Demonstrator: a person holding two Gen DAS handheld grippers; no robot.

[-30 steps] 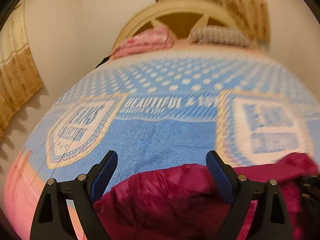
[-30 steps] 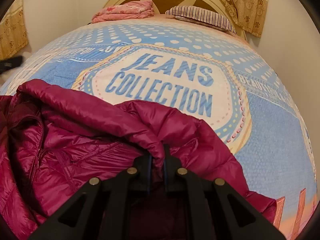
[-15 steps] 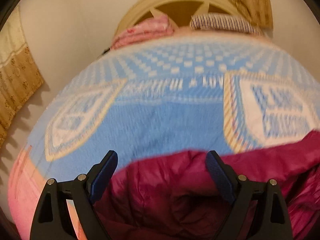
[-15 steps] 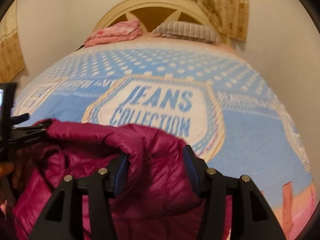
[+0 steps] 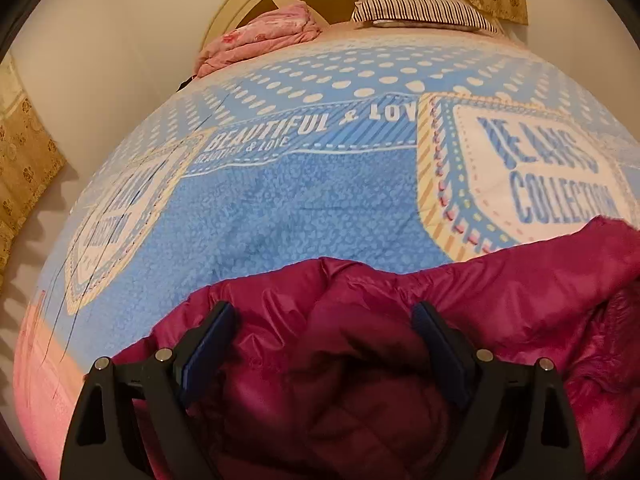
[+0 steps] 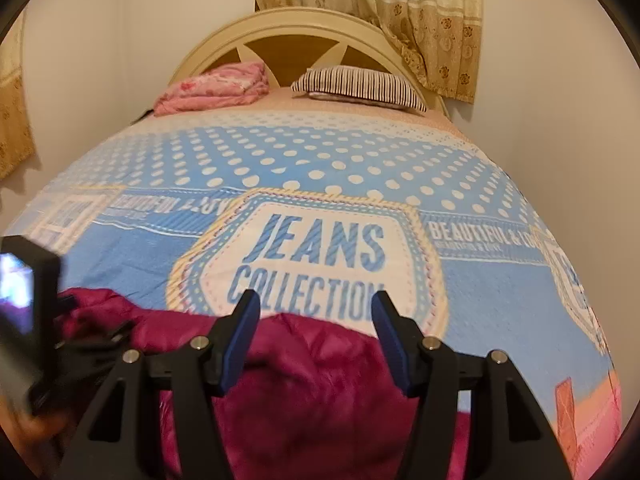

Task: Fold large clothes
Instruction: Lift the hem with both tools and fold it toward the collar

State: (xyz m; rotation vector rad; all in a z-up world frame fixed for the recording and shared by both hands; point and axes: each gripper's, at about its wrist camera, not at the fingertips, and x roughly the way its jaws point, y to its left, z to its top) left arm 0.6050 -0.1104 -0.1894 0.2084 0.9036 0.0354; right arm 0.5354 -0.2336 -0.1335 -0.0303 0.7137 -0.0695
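Both of my grippers hang over the magenta puffer jacket [image 5: 360, 360] heaped at the bed's [image 5: 300, 200] near edge: left gripper [image 5: 324, 336] spread wide, clamping nothing, right gripper [image 6: 316, 320] jaws just opened, clear of the fabric.

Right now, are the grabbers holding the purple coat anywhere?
No. The left gripper and right gripper, jaws just opened, are both open above the jacket, gripping nothing.
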